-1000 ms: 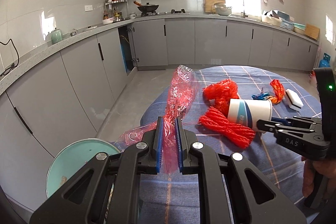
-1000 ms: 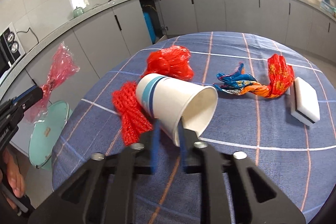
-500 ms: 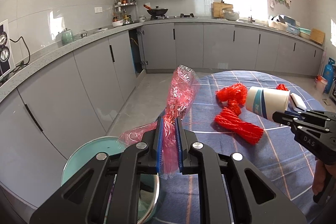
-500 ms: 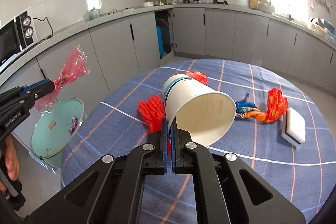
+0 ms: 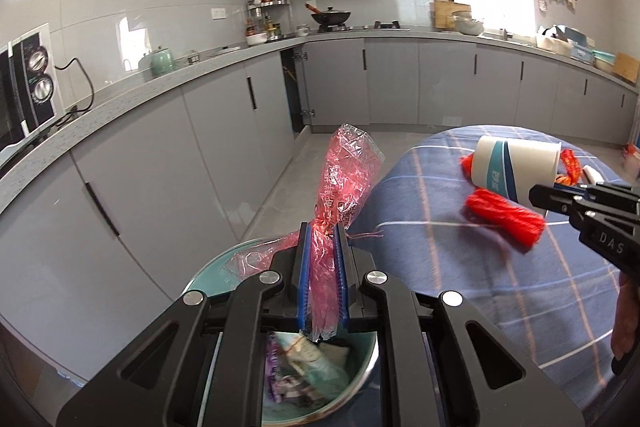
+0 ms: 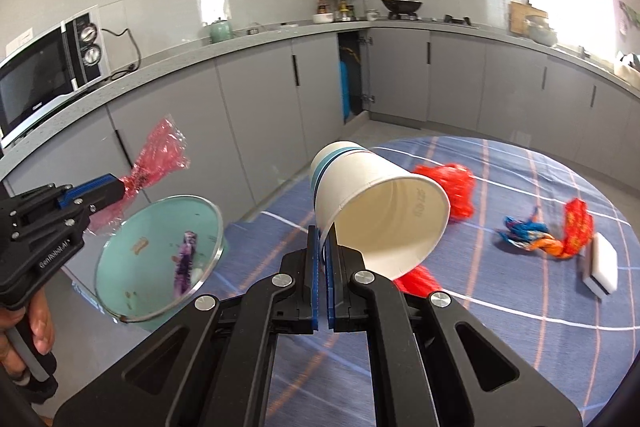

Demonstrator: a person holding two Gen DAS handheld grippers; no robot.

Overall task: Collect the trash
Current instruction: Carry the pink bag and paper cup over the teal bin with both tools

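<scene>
Left wrist view is showing the left tongs [image 5: 322, 227] pinching a red wrapper [image 5: 344, 179] between blue pads [image 5: 303, 279], the jaws closed down to the thickness of the crinkled film. The wrapper is sticking up and forward past the tips, with a loose tail trailing out to the left. Directly below the tongs a teal bin [image 5: 224, 263] is standing on the floor beside the counter [image 5: 460, 267], with scraps lying inside it.

Right wrist view is showing the right tongs [image 6: 323, 239] clamping the rim of a paper cup [image 6: 372, 203], the jaws nearly together with only the cup wall between them. The cup is hanging tilted in the air above the counter's [image 6: 520, 307] near edge, its mouth facing the camera and its blue-banded base pointing away. Under and behind the cup, two red nets [image 6: 452, 187] are lying on the blue checked cloth. Further right, a blue-and-orange wrapper [image 6: 536, 237] is lying just beside a white sponge [image 6: 600, 267]. Off to the left, the left tongs [image 6: 120, 187] are holding the red wrapper [image 6: 160, 155] over the bin [image 6: 132, 255].
</scene>
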